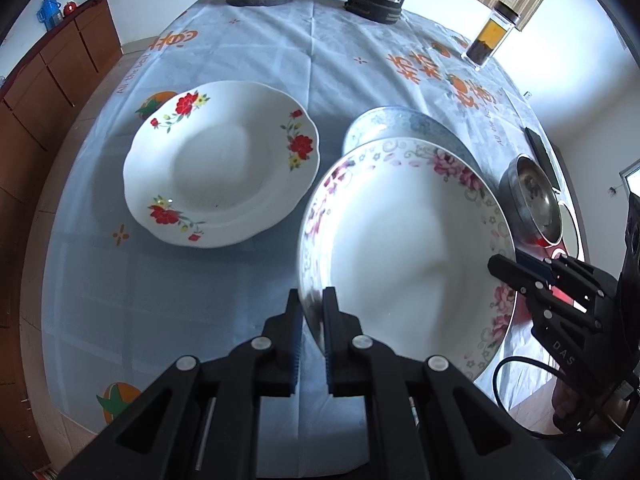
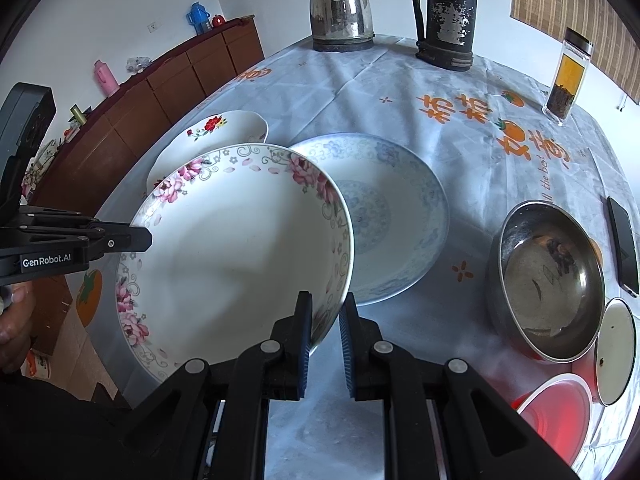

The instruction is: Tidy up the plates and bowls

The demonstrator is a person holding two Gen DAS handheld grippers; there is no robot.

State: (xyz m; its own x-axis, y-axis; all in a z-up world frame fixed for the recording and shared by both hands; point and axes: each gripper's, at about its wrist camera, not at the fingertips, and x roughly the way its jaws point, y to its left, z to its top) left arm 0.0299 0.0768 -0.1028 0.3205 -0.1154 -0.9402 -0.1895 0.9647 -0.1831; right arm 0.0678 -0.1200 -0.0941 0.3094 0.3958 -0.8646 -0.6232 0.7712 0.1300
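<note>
A pink-flowered plate point(image 1: 404, 248) is held tilted above the table by both grippers. My left gripper point(image 1: 311, 312) is shut on its left rim. My right gripper point(image 2: 325, 316) is shut on its right rim, and the plate fills the middle of the right wrist view point(image 2: 240, 256). A red-flowered plate point(image 1: 224, 160) lies flat on the table to the left; its far edge shows behind the held plate point(image 2: 216, 128). A blue-patterned plate point(image 2: 384, 216) lies on the table just behind and right of the held plate, partly hidden by it point(image 1: 384, 124).
A steel bowl point(image 2: 548, 276) sits at the right, with a round lid point(image 2: 616, 352) and a red container point(image 2: 556, 408) near it. A phone point(image 2: 622, 240) lies at the right edge. A kettle point(image 2: 340, 8), a dark thermos point(image 2: 446, 12) and a jar point(image 2: 566, 80) stand at the back.
</note>
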